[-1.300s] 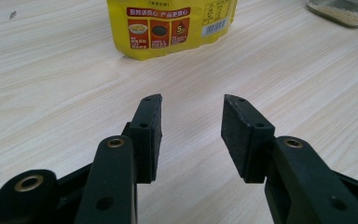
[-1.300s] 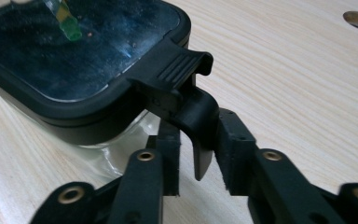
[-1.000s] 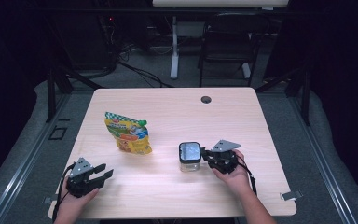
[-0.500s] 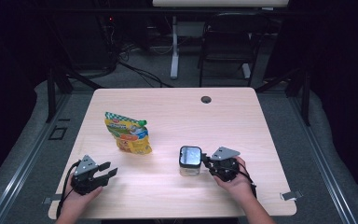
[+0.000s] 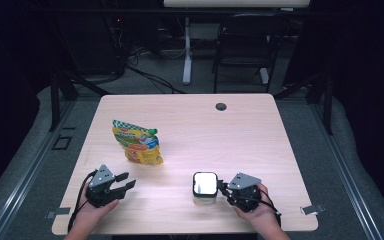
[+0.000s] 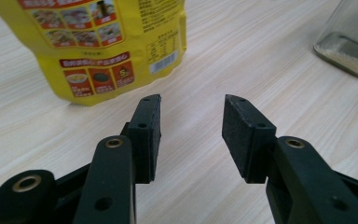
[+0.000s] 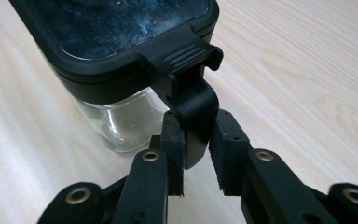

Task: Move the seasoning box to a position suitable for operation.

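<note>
A clear square jar (image 5: 205, 189) with a black lid stands near the table's (image 5: 260, 130) front edge, just beside the right gripper (image 5: 223, 189); its glass walls show a thin pale layer at the bottom, and a ribbed black latch (image 7: 186, 79) hangs off the lid's side; the right gripper's jaws pinch that latch; the left gripper (image 5: 127, 182) hovers with jaws apart and empty, just short of a yellow pouch (image 5: 136, 142) lying flat.
</note>
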Demonstrator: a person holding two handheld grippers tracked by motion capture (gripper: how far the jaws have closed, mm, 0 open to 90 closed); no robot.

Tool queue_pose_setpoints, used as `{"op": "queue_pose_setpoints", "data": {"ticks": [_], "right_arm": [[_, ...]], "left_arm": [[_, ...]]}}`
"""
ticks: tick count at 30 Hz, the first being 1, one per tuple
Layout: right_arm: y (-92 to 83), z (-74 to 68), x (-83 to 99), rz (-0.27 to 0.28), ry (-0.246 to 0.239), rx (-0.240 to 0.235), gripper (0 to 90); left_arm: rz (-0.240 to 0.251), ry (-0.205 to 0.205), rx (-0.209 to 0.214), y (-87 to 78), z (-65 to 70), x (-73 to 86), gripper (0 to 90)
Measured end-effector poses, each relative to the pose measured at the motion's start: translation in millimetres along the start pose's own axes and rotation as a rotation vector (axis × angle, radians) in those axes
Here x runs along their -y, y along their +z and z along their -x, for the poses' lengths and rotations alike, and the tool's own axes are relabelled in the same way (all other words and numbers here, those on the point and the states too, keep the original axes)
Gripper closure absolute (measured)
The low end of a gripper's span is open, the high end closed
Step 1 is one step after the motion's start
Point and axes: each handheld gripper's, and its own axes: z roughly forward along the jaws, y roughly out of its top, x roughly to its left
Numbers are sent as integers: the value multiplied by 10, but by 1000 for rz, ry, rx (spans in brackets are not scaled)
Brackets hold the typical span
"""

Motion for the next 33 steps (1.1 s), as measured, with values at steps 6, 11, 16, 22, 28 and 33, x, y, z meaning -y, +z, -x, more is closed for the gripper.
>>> {"op": "queue_pose_setpoints", "data": {"ticks": [6, 11, 16, 22, 28, 33], "right_arm": [[-76, -44, 26, 0, -14, -12, 761], [-64, -74, 36, -6, -17, -25, 761], [-66, -76, 47, 3, -5, -34, 720], [-263, 19, 24, 35, 45, -107, 633], [-485, 34, 2, 54, 123, -82, 656], [-497, 83, -126, 60, 197, 17, 679]], "left_arm": [[6, 14, 15, 20, 71, -29, 574], [3, 22, 11, 38, 90, -49, 574], [8, 24, 23, 53, 96, -63, 575], [17, 14, 39, 79, 124, -98, 574], [7, 0, 52, 137, 138, -151, 581], [13, -7, 56, 154, 155, -198, 586]]}}
